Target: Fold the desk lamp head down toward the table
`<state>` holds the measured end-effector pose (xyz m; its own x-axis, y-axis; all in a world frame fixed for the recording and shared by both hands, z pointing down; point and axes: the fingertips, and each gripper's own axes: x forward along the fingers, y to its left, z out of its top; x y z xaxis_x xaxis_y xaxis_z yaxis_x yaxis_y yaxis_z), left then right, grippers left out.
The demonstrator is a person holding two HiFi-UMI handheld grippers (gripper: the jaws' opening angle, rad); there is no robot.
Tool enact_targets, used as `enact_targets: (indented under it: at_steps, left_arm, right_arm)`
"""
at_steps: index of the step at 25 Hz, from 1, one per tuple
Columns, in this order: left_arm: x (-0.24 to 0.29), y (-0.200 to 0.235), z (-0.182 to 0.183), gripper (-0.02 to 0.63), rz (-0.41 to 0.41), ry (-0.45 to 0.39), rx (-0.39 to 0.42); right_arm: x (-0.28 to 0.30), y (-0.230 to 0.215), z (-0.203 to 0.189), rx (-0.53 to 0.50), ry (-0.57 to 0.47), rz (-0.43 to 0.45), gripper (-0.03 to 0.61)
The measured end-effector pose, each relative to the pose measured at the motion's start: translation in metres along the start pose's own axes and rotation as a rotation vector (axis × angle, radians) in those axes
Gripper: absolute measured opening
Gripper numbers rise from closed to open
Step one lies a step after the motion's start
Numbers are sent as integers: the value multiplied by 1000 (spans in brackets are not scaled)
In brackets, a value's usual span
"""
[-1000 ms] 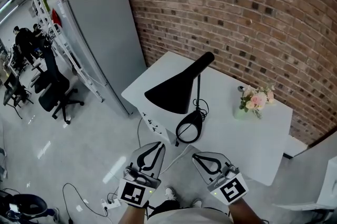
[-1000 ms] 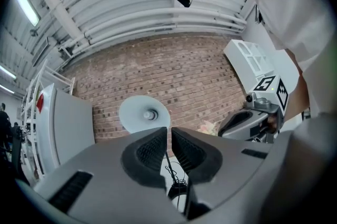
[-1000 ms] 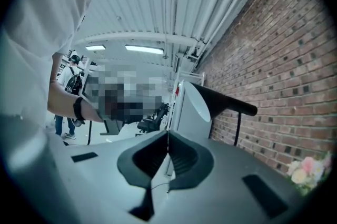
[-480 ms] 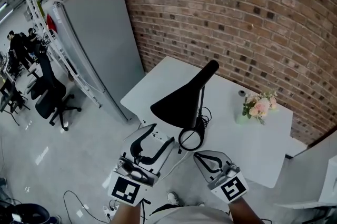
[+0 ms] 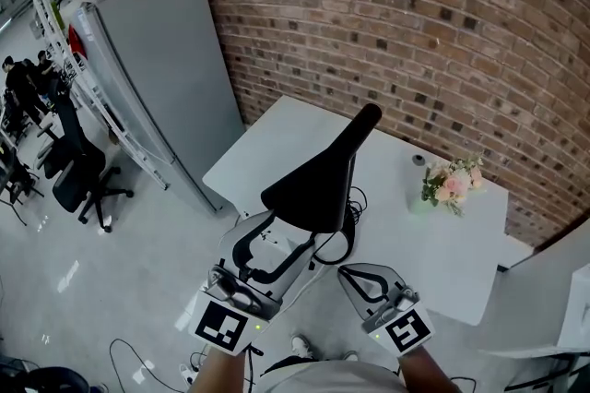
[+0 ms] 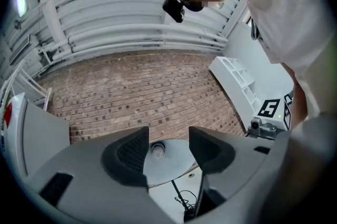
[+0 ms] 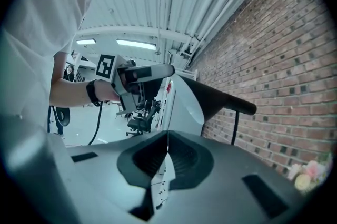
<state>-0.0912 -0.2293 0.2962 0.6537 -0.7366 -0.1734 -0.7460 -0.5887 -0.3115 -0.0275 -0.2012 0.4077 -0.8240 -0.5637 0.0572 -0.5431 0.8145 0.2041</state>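
Observation:
The black desk lamp stands on the white table, its cone-shaped head raised and slanting down toward me from the stem's top. My left gripper is just below the head's wide rim; its jaws have just been opening and now stand wide, the pads pressing on nothing. In the left gripper view I look between the fingertips up into the shade, at the bulb. My right gripper is shut and empty at the table's near edge, right of the lamp's ring base. The right gripper view has the lamp head beyond its fingertips.
A small vase of pink flowers stands at the table's back right by the brick wall. A grey cabinet rises left of the table. The lamp's cord lies coiled by the stem. Office chairs are far left.
My left gripper has risen from below the table edge to the lamp head's rim, and its jaws have gone from shut to wide open. The right gripper stayed shut and shifted little.

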Motion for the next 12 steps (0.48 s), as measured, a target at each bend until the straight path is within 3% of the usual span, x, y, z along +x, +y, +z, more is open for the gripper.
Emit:
enact_targets:
  at_steps: [7,12]
  left_arm:
    - [-6,-7,-24,224,-9,61,-56]
    - [-10,-14,-43,224,-17,85,-151]
  right_arm:
    - [-1,2,-8,35,21,-10,18]
    - [0,3,-13,62,27,-20,18]
